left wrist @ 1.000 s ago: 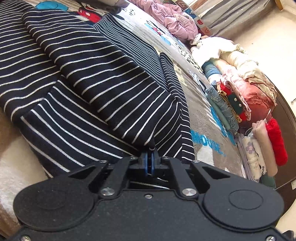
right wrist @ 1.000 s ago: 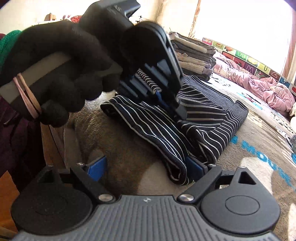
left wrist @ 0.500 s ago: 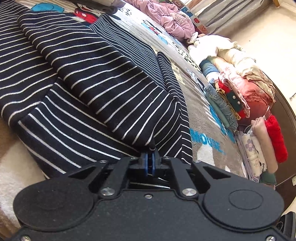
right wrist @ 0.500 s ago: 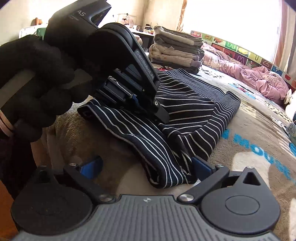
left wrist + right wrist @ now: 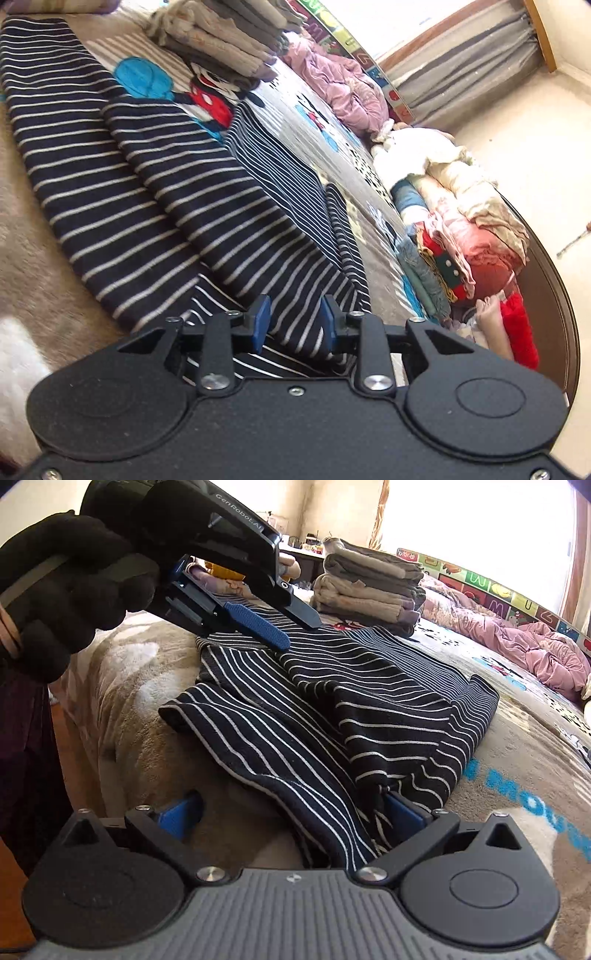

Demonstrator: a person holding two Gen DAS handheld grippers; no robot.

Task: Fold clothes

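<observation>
Right tool (image 5: 291, 812) agape astride striped garment (image 5: 369, 709); left tool (image 5: 284, 631) seemingly parted above.

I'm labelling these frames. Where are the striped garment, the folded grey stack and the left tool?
striped garment (image 5: 388, 716): right wrist view, top folded layer.
folded grey stack (image 5: 369, 587): right wrist view, side of the pile.
left tool (image 5: 294, 323): left wrist view, gap between its blue fingertips.

A bed (image 5: 517, 746) under a cartoon blanket is carrying the striped garment (image 5: 369, 701) centrally, folded stack (image 5: 369, 587) at twelve o'clock, pink heap (image 5: 535, 653) at two.
</observation>
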